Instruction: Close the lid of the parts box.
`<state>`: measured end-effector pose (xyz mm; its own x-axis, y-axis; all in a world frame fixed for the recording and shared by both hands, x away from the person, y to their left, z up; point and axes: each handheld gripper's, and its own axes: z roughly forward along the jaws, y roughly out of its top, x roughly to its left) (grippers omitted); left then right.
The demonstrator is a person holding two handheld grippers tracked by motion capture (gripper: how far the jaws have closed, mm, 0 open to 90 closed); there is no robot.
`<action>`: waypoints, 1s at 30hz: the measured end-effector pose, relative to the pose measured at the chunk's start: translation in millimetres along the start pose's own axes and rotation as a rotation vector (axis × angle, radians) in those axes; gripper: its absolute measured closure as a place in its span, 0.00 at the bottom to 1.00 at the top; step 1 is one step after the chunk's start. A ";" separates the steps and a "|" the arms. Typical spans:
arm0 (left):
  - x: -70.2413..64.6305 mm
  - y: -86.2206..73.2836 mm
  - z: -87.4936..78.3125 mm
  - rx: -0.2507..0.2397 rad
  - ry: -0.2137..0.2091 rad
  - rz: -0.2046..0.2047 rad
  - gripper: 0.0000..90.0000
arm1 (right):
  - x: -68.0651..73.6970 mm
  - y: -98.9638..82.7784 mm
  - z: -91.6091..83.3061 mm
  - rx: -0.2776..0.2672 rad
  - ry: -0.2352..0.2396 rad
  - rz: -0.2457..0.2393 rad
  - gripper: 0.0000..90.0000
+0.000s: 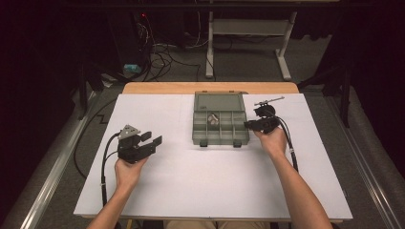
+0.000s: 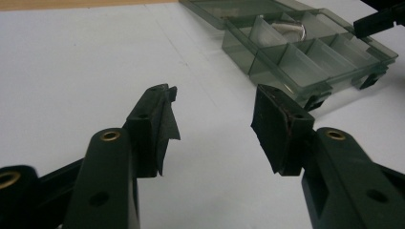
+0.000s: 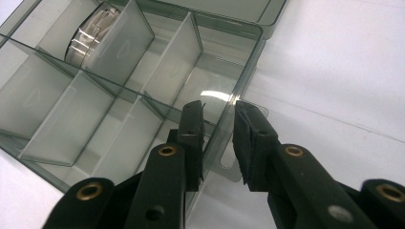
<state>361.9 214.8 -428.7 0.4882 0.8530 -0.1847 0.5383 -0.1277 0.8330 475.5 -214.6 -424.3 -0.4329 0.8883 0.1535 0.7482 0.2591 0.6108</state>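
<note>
A translucent grey-green compartment box (image 1: 220, 141) lies at the back middle of the white board, its lid (image 1: 217, 101) folded open behind it. One rear compartment holds a silvery metal piece (image 1: 213, 119) (image 3: 90, 36) (image 2: 291, 29). My right gripper (image 1: 248, 124) (image 3: 218, 107) sits at the box's right side. Its jaws straddle the side wall (image 3: 248, 62), one inside a compartment and one outside, with a gap still showing. My left gripper (image 1: 152, 138) (image 2: 215, 95) hovers over bare board left of the box (image 2: 310, 86), open and with nothing in it.
The white board (image 1: 191, 191) covers a wooden table (image 1: 210, 88). A thin metal piece (image 1: 269, 101) shows just behind the right gripper. The left gripper's cable (image 1: 102, 162) loops off the board's left edge. Cables and a white table frame (image 1: 248, 28) stand on the floor beyond.
</note>
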 end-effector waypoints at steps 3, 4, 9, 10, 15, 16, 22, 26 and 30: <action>1.1 6.4 6.5 -0.004 0.001 0.002 0.54 | -0.1 -0.4 0.0 -0.003 0.001 -0.001 0.82; 0.7 8.3 9.1 -0.003 0.004 0.008 0.53 | -0.2 -0.4 0.0 -0.003 0.001 -0.001 0.82; -1.8 15.9 22.6 0.018 0.012 0.022 0.50 | -0.1 -0.7 0.0 -0.006 0.000 -0.003 0.82; -3.1 17.3 25.2 0.020 0.012 0.022 0.50 | 0.2 -0.6 0.0 -0.005 -0.002 -0.002 0.82; -8.7 24.5 38.8 0.048 0.002 0.041 0.48 | 0.4 -1.0 -0.1 -0.006 -0.002 -0.002 0.82; -9.7 25.5 40.9 0.047 -0.004 0.034 0.48 | 0.7 -0.8 -0.1 -0.005 -0.004 -0.004 0.82; -12.9 33.9 56.0 0.079 -0.036 0.044 0.46 | 1.1 -1.5 0.0 -0.011 -0.008 -0.012 0.82; -15.4 40.5 66.6 0.109 -0.037 0.074 0.48 | 1.3 -1.2 -0.1 -0.008 -0.010 -0.017 0.83; -18.4 47.6 76.9 0.133 -0.035 0.096 0.50 | 1.1 -0.5 -0.2 -0.003 -0.011 -0.020 0.83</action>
<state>431.3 154.2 -425.8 0.5643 0.8156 -0.1281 0.5735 -0.2756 0.7715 474.5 -213.8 -424.3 -0.4422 0.8870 0.1328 0.7380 0.2757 0.6158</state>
